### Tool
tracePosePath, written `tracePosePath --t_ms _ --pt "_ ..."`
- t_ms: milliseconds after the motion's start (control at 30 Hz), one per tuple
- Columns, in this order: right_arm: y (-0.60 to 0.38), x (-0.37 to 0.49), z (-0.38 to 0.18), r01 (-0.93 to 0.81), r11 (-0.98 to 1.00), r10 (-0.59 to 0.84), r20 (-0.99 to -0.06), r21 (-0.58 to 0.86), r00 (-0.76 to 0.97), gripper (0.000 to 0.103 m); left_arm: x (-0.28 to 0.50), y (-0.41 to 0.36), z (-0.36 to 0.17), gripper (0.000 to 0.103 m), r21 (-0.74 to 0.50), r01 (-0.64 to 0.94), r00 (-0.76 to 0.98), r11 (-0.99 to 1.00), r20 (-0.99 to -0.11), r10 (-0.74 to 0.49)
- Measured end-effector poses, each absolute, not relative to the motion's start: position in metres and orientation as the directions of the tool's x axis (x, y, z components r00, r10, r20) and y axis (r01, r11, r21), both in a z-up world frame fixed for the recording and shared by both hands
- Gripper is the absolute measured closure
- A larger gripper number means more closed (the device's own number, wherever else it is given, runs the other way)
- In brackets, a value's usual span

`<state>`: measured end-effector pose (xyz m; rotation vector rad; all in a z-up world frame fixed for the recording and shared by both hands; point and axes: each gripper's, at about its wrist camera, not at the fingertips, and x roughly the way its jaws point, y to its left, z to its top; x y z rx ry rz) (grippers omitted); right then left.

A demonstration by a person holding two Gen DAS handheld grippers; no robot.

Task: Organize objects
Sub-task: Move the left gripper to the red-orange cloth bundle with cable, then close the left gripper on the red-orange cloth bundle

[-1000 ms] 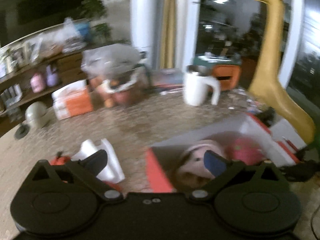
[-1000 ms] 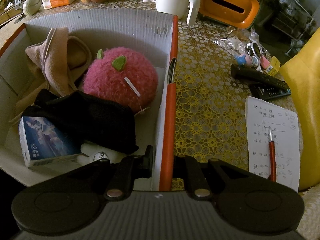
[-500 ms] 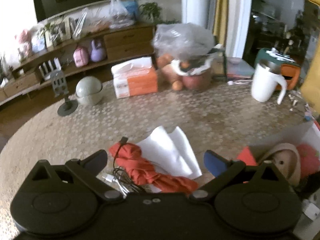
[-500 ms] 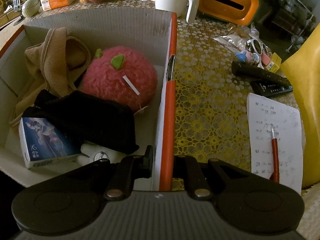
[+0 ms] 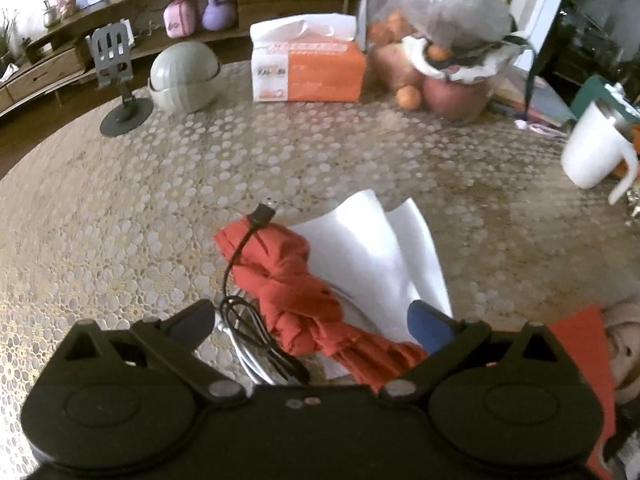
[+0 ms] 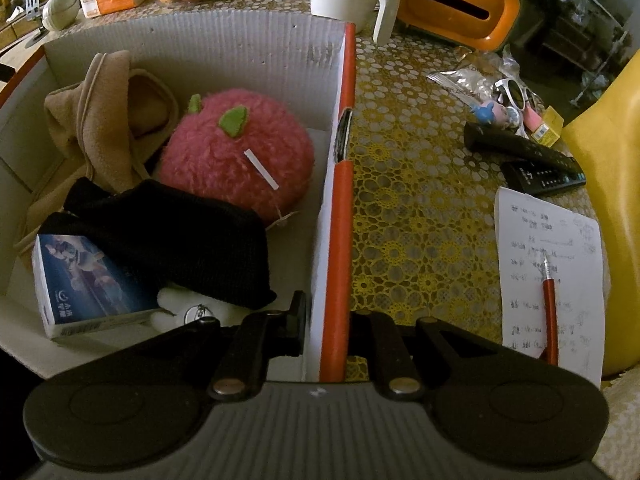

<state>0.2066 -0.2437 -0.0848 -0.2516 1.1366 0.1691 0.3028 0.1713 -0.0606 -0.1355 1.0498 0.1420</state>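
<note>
My left gripper (image 5: 312, 316) is open, low over a twisted red cloth (image 5: 296, 292) that lies between its fingers on the table, with a black USB cable (image 5: 248, 280) and a folded white paper (image 5: 372, 248) beside it. My right gripper (image 6: 326, 320) is shut on the right wall of the cardboard box (image 6: 338, 208). The box holds a pink plush apple (image 6: 236, 152), a tan cloth (image 6: 96, 120), a black cloth (image 6: 176, 240) and a blue carton (image 6: 88, 280). The box corner also shows at the right edge of the left wrist view (image 5: 580, 344).
At the table's far side stand an orange tissue pack (image 5: 308, 64), a fruit bag (image 5: 444, 48), a round grey container (image 5: 184, 76), a phone stand (image 5: 120, 80) and a white mug (image 5: 596, 152). Right of the box lie remotes (image 6: 528, 156), a note with a red pen (image 6: 548, 280), sunglasses (image 6: 516, 94) and an orange holder (image 6: 456, 4).
My left gripper has swung left, away from the box, and lowered over the red cloth and cable. My right gripper has kept its hold on the box wall.
</note>
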Motion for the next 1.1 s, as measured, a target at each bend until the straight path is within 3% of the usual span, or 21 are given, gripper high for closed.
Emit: tracePosePath --t_ms 167,367,467,633,700,900,967,1100 --pt "-0.243 0.207 -0.085 -0.261 0.959 0.004 -0.911 -0.114 0.412 0.091 0.311 0.170 -0.071 0.004 -0.028 -0.184 0.476 0.982 -0.877 0.064" --pt "-0.244 0.207 -0.085 -0.261 0.959 0.004 -0.911 -0.115 0.413 0.091 0.317 0.156 -0.080 0.024 0.013 -0.143 0.464 0.990 -0.882 0.078" --pt "-0.243 0.206 -0.085 -0.259 0.959 0.003 -0.910 -0.115 0.414 0.091 0.319 0.151 -0.082 0.029 0.050 -0.136 0.450 0.989 -0.887 0.107" --pt "-0.243 0.206 -0.085 -0.259 0.959 0.003 -0.910 -0.114 0.415 0.091 0.319 0.151 -0.079 0.049 0.061 -0.156 0.445 0.986 -0.887 0.125" --pt "-0.243 0.206 -0.085 -0.259 0.959 0.003 -0.910 -0.115 0.415 0.091 0.318 0.154 -0.075 0.066 0.057 -0.167 0.452 0.984 -0.883 0.128" --pt "-0.245 0.206 -0.086 -0.255 0.960 0.004 -0.908 -0.113 0.419 0.091 0.310 0.156 -0.056 0.096 0.016 -0.142 0.489 0.990 -0.868 0.084" --pt "-0.245 0.206 -0.086 -0.253 0.961 0.003 -0.907 -0.115 0.421 0.091 0.306 0.154 -0.050 0.103 0.005 -0.123 0.506 0.992 -0.860 0.067" --pt "-0.244 0.206 -0.086 -0.253 0.960 -0.003 -0.906 -0.121 0.423 0.091 0.295 0.147 -0.034 0.103 -0.002 -0.083 0.541 0.997 -0.840 0.043"
